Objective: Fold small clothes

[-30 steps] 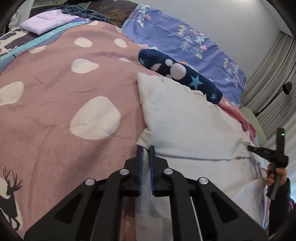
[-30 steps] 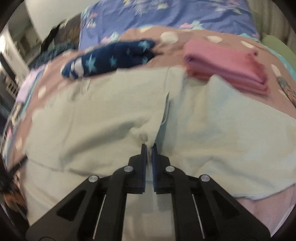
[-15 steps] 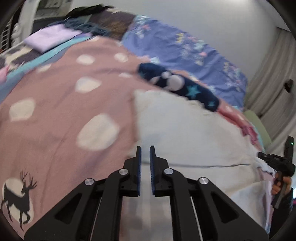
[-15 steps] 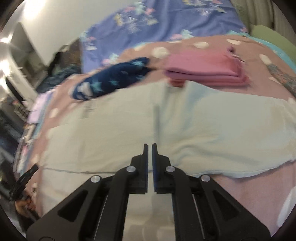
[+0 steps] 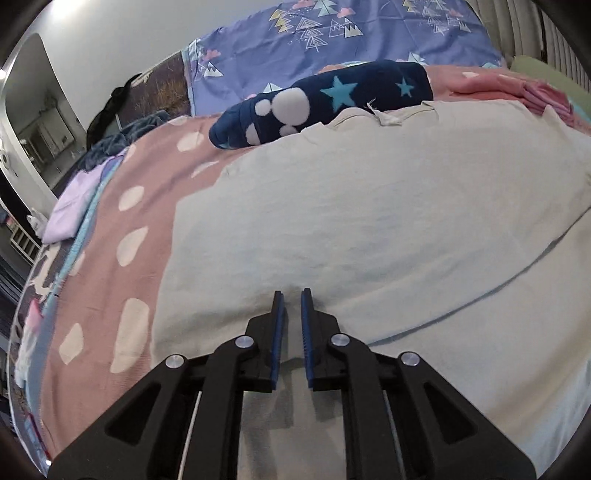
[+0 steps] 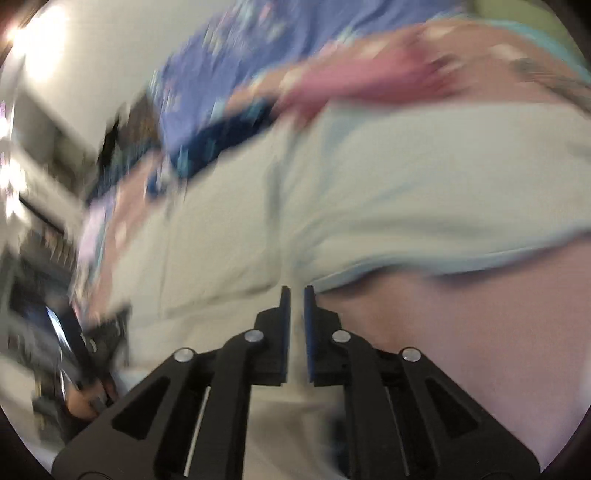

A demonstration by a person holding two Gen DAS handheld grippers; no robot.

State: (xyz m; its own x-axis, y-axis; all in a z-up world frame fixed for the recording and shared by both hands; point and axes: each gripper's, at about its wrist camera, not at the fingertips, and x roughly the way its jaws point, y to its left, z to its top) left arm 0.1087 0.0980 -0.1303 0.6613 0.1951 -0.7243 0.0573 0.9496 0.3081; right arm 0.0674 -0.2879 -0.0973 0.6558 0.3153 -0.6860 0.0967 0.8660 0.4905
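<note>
The bed is covered by a pink blanket (image 5: 110,236) with pale spots, and a blue patterned sheet (image 5: 332,33) lies along its far side by the wall. Spread across the middle and right of the blanket is the pale garment (image 5: 369,206), folded over itself so that an upper layer ends in an edge running from the near centre up to the right. At its far edge lies a rolled navy fleece (image 5: 332,99) with stars and white dots, touching the garment. A folded pink stack (image 5: 517,88) sits far right, just beside the garment's corner. A lilac folded piece (image 5: 74,206) rests at the far left edge of the bed.

The left tongs (image 5: 291,295) hover over the garment's near part, slightly spread, with nothing between them. The right tongs (image 6: 295,291), in a blurred view, stand slightly apart at the garment's near hem (image 6: 406,258), pinching nothing.
</note>
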